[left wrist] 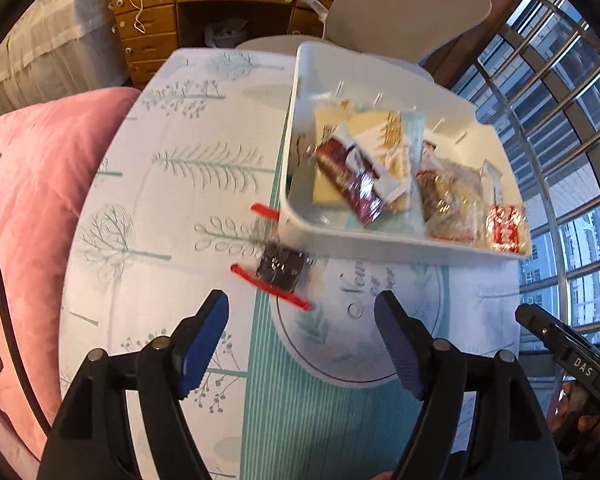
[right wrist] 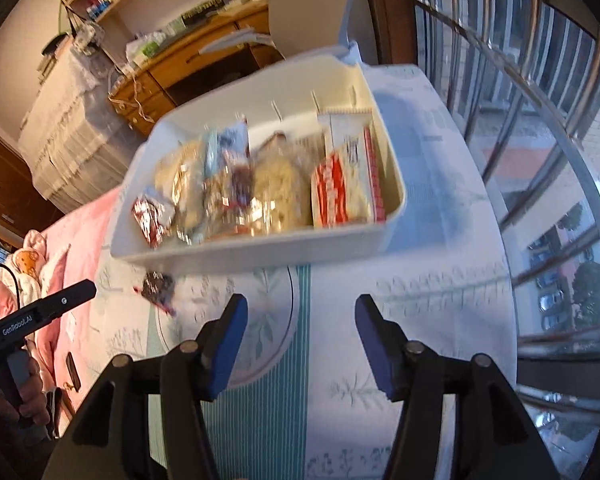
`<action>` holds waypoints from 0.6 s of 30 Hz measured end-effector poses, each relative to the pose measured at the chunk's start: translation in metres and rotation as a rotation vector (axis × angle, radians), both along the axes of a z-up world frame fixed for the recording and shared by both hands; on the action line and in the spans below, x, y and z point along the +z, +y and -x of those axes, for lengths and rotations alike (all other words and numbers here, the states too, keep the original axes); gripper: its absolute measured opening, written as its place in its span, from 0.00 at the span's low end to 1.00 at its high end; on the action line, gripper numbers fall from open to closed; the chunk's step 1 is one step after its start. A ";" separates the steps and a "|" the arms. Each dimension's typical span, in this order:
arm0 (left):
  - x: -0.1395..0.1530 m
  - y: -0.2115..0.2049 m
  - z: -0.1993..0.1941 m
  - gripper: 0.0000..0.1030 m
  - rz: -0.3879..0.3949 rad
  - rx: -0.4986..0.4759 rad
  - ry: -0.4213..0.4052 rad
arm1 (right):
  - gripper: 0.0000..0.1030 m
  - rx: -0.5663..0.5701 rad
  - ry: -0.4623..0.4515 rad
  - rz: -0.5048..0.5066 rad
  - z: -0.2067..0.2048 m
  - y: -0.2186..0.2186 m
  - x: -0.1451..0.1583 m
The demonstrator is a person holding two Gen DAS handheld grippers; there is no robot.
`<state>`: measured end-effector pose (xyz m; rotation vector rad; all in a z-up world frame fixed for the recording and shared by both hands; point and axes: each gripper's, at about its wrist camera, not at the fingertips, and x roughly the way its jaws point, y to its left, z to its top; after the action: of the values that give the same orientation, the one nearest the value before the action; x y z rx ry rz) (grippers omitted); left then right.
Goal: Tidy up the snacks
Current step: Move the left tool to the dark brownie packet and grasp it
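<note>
A white bin (left wrist: 384,245) (right wrist: 236,256) stands on the patterned table and holds several wrapped snacks, among them a dark red packet (left wrist: 352,178) and a red-and-white pack (right wrist: 342,188). One dark snack with red wrapper ends (left wrist: 280,268) (right wrist: 158,286) lies on the cloth just outside the bin's near left corner. My left gripper (left wrist: 302,312) is open above the cloth, with the dark snack just beyond its fingertips and nothing between the pads. My right gripper (right wrist: 300,314) is open and empty in front of the bin's near wall.
The table carries a tree-print cloth (left wrist: 188,168) with a teal stripe. A pink quilt (left wrist: 32,184) lies to the left, a wooden desk (left wrist: 204,8) and a white chair (left wrist: 400,4) stand behind, and a barred window (right wrist: 540,120) runs along the right.
</note>
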<state>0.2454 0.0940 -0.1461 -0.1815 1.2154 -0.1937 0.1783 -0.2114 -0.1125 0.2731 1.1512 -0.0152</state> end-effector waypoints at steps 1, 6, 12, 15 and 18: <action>-0.005 0.001 -0.001 0.72 0.008 -0.002 0.005 | 0.55 -0.007 0.019 0.003 0.002 0.003 -0.003; -0.034 0.008 -0.005 0.72 0.055 -0.014 0.007 | 0.55 -0.031 0.093 0.025 0.015 0.018 -0.015; -0.065 0.012 -0.017 0.72 0.078 -0.046 0.002 | 0.55 -0.047 0.160 0.072 0.031 0.036 -0.028; -0.077 0.009 -0.027 0.72 0.063 -0.077 0.001 | 0.55 -0.067 0.195 0.086 0.040 0.044 -0.036; -0.087 0.008 -0.037 0.72 0.060 -0.088 0.010 | 0.55 -0.096 0.222 0.095 0.047 0.050 -0.041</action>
<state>0.2822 0.1017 -0.2328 -0.1811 1.2294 -0.3063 0.1313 -0.1618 -0.1536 0.2466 1.3524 -0.1883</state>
